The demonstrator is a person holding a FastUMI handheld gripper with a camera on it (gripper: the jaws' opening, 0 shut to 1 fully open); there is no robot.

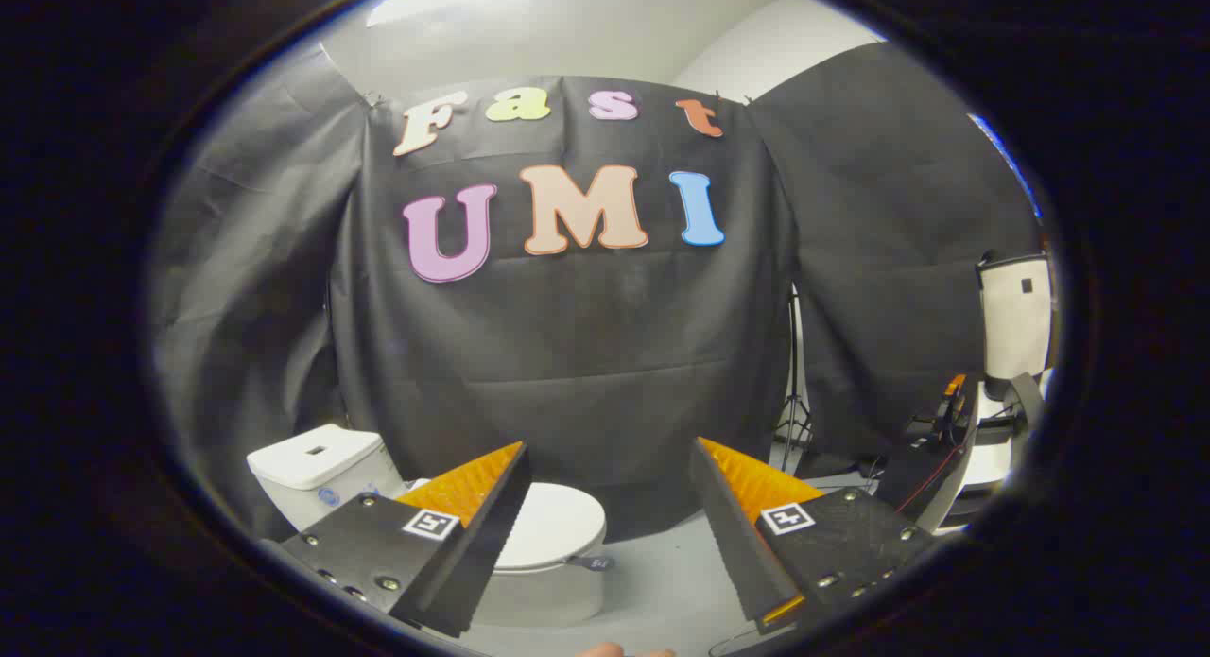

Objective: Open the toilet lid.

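A white toilet (529, 581) stands on the pale floor against the black cloth wall, beyond my fingers and partly behind the left one. Its lid (558, 525) lies flat and closed on the bowl. The cistern (317, 468) rises behind it, further left. A small dark tab (593, 563) hangs at the lid's front edge. My gripper (610, 454) is open, with a wide gap between the fingers and nothing held. It hovers well short of the toilet and above lid height.
A tripod stand (794, 402) leans by the cloth seam beyond the right finger. Farther right sit a white bag (1016, 317), dark gear and a red cable (931, 473). A fingertip of a hand (624, 650) shows below the fingers. Bare grey floor (662, 581) lies ahead.
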